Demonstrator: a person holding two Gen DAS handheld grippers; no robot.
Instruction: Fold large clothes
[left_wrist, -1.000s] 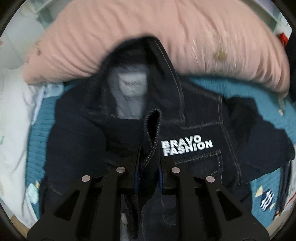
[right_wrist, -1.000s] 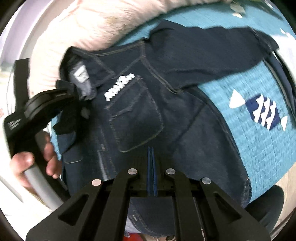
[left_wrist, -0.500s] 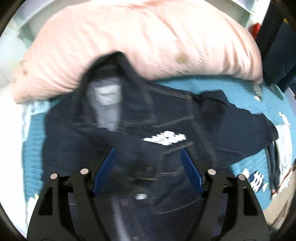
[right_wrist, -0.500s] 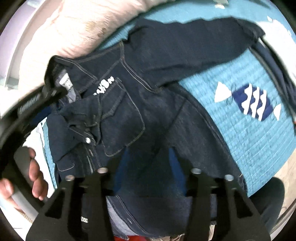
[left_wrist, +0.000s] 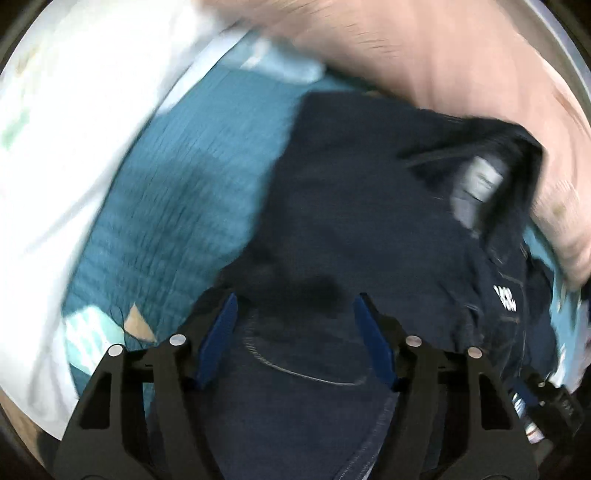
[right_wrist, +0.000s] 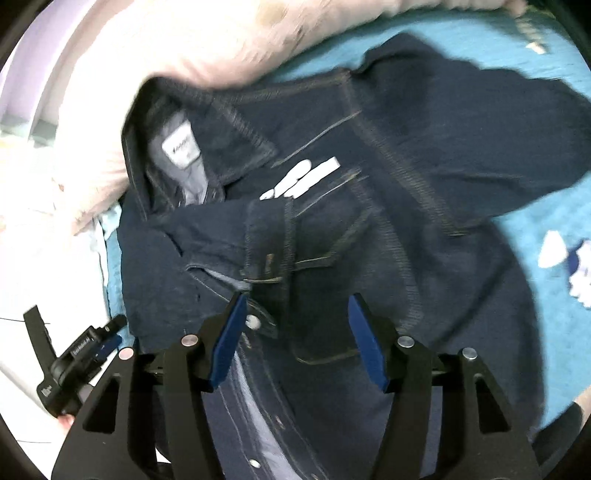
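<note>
A dark denim jacket (left_wrist: 351, 203) lies face up on the teal quilt (left_wrist: 177, 192), collar toward the pink pillow. In the right wrist view the jacket (right_wrist: 424, 166) shows white chest lettering, a pocket, and one front edge folded over the middle. My left gripper (left_wrist: 295, 297) hovers over the jacket's left part near its side edge; its jaws are closing, and the pads press on nothing. My right gripper (right_wrist: 297, 297) is above the front placket and buttons, its jaws opening and apart from the cloth. The left gripper (right_wrist: 74, 362) also shows at the lower left of the right wrist view.
A large pink pillow (left_wrist: 443, 55) lies along the jacket's collar side. White bedding (left_wrist: 74, 129) borders the quilt on the left. In the right wrist view the quilt (right_wrist: 517, 258) carries a white and blue fish pattern (right_wrist: 565, 258) to the jacket's right.
Both grippers let go of the jacket's front edge and their jaws came apart. The left gripper swung out to the jacket's left side; the right moved in closer over the front.
</note>
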